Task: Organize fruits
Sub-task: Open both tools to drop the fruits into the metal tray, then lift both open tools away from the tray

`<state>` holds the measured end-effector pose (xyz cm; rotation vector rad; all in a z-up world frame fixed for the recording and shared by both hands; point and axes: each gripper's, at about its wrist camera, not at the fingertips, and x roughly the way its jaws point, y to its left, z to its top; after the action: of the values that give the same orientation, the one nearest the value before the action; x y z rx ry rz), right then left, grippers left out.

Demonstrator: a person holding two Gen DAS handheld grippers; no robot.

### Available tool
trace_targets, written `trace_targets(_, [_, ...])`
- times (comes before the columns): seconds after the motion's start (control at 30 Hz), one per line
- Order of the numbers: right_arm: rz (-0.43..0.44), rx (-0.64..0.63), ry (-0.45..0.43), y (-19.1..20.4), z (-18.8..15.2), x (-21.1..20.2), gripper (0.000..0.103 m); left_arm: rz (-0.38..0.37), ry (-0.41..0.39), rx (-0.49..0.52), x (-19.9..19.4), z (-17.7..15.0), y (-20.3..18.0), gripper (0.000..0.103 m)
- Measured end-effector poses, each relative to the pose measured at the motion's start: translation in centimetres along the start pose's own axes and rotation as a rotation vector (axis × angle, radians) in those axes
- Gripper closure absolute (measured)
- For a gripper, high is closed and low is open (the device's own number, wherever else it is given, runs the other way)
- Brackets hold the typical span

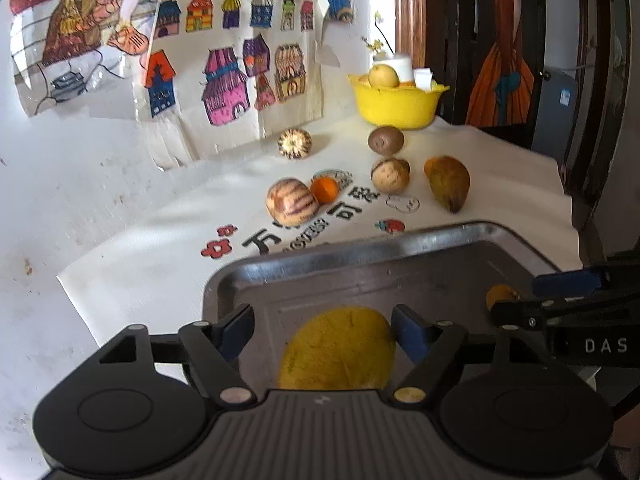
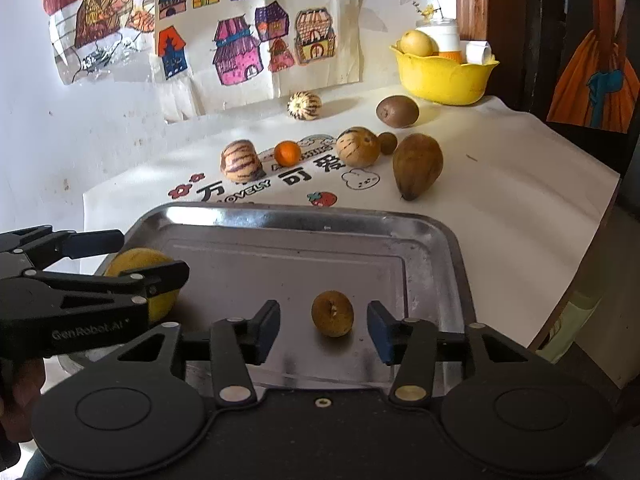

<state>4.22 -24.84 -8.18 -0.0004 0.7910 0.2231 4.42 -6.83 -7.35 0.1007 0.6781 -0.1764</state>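
Note:
A steel tray (image 1: 360, 256) (image 2: 280, 220) lies at the near edge of the white cloth. My left gripper (image 1: 322, 330) is open around a large yellow fruit (image 1: 338, 350) (image 2: 160, 304) lying in the tray's left part, fingers apart from its sides. My right gripper (image 2: 324, 328) is open around a small brown fruit (image 2: 332, 313) (image 1: 500, 294) in the tray. On the cloth beyond lie two striped melons (image 2: 241, 161) (image 2: 305, 106), a small orange (image 2: 287, 153), a round tan fruit (image 2: 357, 147), a kiwi-like fruit (image 2: 397, 111) and a brown mango (image 2: 417, 165).
A yellow bowl (image 2: 444, 76) with a pear and cartons stands at the back right. Children's drawings (image 2: 240, 32) hang on the wall behind. The table edge drops off on the right, by a dark door frame (image 2: 520, 20).

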Motion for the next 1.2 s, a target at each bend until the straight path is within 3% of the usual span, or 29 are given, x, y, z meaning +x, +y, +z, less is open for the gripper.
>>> trace_targets(0.13, [-0.007, 0.004, -0.017, -0.1, 0.1, -0.8, 0.043, 0.005, -0.013, -0.017, -0.3, 0.4, 0.5, 0.020])
trace_targets(0.23, [-0.003, 0.012, -0.036, 0.0, 0.4, -1.6, 0.028, 0.007, -0.020, -0.030, -0.6, 0.6, 0.8, 0.019])
trace_targets(0.3, [0.008, 0.036, -0.053, 0.0, 0.8, -2.1, 0.013, 0.008, -0.030, -0.040, -0.9, 0.8, 1.0, 0.016])
trace_targets(0.4, [0.011, 0.054, -0.078, 0.1, 1.5, -2.9, 0.005, 0.011, -0.045, -0.057, -1.4, 1.2, 1.4, 0.012])
trace_targets(0.7, [0.034, 0.116, -0.158, 0.7, 2.8, -4.7, 0.001, 0.002, -0.108, -0.134, -2.7, 2.6, 3.6, 0.001])
trace_targets(0.83, [0.081, 0.187, -0.257, 0.4, 3.0, -5.9, 0.001, 0.015, -0.134, -0.138, -3.2, 3.0, 3.9, 0.001])
trace_targets(1.07, [0.156, 0.270, -0.229, -0.6, 4.2, -6.9, 0.001, 0.036, -0.117, -0.159, -3.7, 3.5, 4.8, 0.001])
trace_targets(1.2, [0.131, 0.292, -0.209, -0.4, 4.5, -7.3, 0.001, 0.038, -0.111, -0.200, -4.1, 3.8, 5.3, 0.000])
